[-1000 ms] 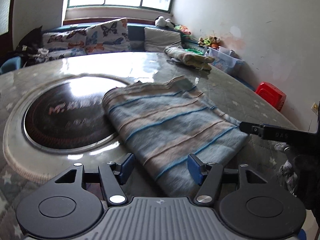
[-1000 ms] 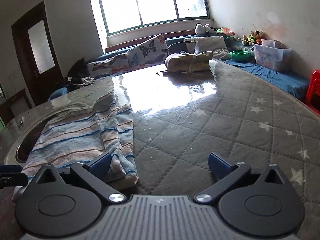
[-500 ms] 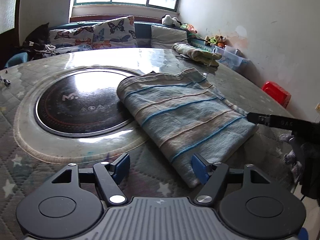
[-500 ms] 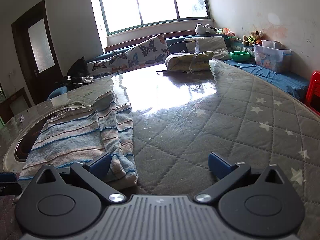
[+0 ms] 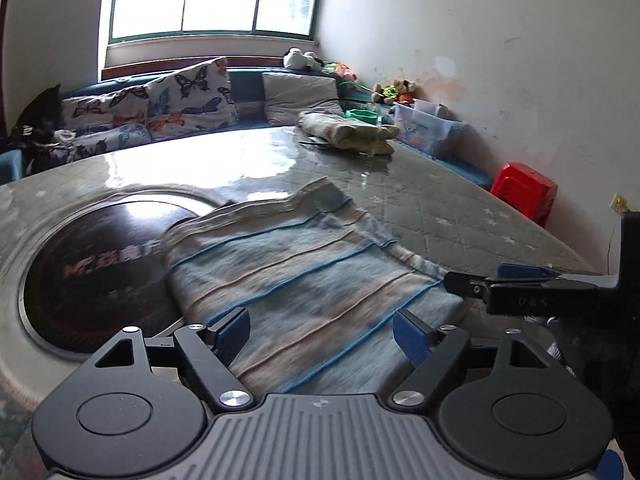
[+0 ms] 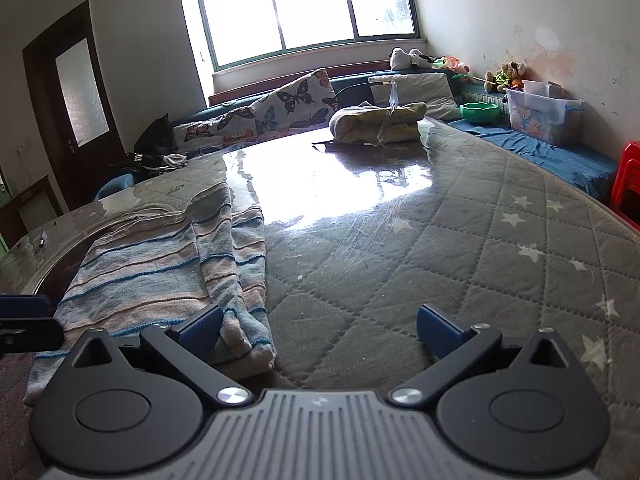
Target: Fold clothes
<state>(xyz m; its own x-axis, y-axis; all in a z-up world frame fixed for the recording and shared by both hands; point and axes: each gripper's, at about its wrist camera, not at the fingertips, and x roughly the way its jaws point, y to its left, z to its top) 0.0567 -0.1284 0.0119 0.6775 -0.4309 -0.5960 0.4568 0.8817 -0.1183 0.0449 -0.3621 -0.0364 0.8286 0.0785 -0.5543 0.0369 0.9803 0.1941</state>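
The big round table [image 6: 460, 248] with its quilted, star-printed cover fills both views, the dark glass hotplate [image 5: 92, 280] set into it at the left of the left wrist view. Across the middle of that view lies the striped garment [image 5: 304, 280], already doubled over into a thick flat pad, one edge lapping onto the hotplate rim. A second folded bundle [image 6: 380, 122] sits far off near the top of the table. What has changed in the last second: the left gripper [image 5: 322, 332] has pulled back and come in again over the near end of the cloth, and its jaws have just been opening, with nothing between the blue pads, only cloth lying beneath them. I read that as the last fold being let go, with a fresh grab likely coming. The right gripper [image 6: 320, 326] has not budged; it stands wide and empty, its left pad just over the garment's near corner at lower left, the rest of it over bare quilting.
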